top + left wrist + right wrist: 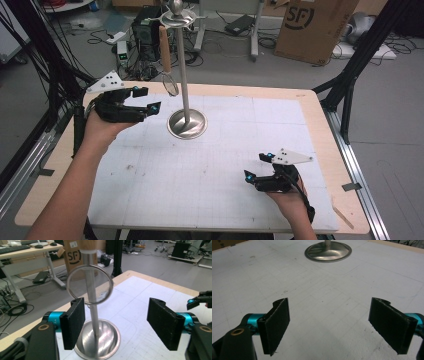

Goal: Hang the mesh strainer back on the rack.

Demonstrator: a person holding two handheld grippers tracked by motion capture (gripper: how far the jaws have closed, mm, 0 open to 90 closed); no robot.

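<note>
Left gripper (pixel 120 325), jaws spread and empty, faces the hanging strainer (pixel 89 285) at its 12 o'clock; recommend advancing squarely, clamping the rim gently, right gripper (pixel 260 169) likewise unclenched.

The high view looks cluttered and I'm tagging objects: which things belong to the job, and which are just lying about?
Likely in the job:
left gripper
right gripper
strainer hanging on the metal stand

Lying about:
cardboard box
cables on the floor

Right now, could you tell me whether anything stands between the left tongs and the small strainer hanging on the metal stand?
Nothing visible does. The left tongs are open, and the strainer hangs just ahead of them. The stand's pole runs behind the strainer, not in front.
</note>
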